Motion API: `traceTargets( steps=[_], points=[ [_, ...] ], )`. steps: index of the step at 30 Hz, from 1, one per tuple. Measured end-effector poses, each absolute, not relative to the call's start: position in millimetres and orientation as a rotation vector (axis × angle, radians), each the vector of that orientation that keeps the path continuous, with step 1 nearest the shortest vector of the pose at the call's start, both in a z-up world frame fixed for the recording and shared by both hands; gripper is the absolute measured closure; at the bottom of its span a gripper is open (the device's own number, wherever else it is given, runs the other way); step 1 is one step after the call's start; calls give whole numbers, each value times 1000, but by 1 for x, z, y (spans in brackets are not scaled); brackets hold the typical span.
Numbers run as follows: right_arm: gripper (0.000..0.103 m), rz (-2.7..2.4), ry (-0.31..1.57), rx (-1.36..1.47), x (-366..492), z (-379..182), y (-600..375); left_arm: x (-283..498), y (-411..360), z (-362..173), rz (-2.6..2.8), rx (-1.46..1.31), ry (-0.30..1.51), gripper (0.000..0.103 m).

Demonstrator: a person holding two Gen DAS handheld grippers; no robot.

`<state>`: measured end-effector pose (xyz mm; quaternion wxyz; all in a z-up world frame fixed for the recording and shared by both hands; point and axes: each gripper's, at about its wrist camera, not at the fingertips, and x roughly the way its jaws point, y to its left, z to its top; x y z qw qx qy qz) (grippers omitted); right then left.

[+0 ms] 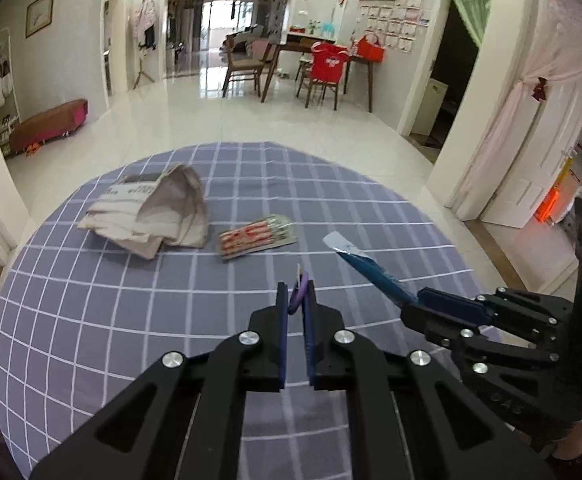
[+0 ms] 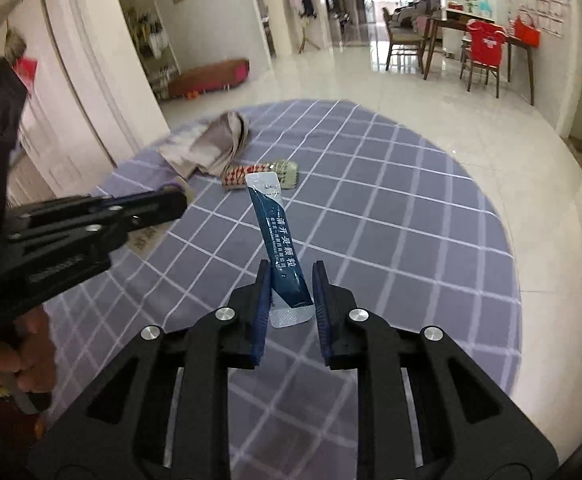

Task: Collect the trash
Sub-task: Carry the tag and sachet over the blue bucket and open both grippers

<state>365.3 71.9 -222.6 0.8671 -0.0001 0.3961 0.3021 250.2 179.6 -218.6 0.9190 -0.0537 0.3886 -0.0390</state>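
My left gripper (image 1: pixel 295 287) is shut on a small purple wrapper (image 1: pixel 298 298) that pokes up between its blue pads, held above the checked tablecloth (image 1: pixel 91 320). In the right wrist view the left gripper (image 2: pixel 182 199) reaches in from the left. My right gripper (image 2: pixel 291 272) is shut on the lower end of a long dark blue sachet (image 2: pixel 275 232), which stands up and leans away from me. In the left wrist view the right gripper (image 1: pixel 422 297) holds that blue sachet (image 1: pixel 371 270) in the air at the right.
On the round table lie a crumpled grey paper bag (image 1: pixel 151 212) at the back left and a flat red, white and green wrapper (image 1: pixel 257 236) beside it. A small tan slip (image 2: pixel 147 238) lies under the left gripper. A hand (image 2: pixel 31 344) grips the left tool. Tiled floor surrounds the table.
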Motion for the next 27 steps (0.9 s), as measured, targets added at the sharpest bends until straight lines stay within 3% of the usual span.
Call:
traceTargets(
  steps=[13,27],
  points=[
    [82,441,675,287,295,-202,-98,237,30,-191,-304,5,765,96],
    [82,139,637,454,244,-237,-247,248,-140,-224,-600,106,833,96]
  ],
)
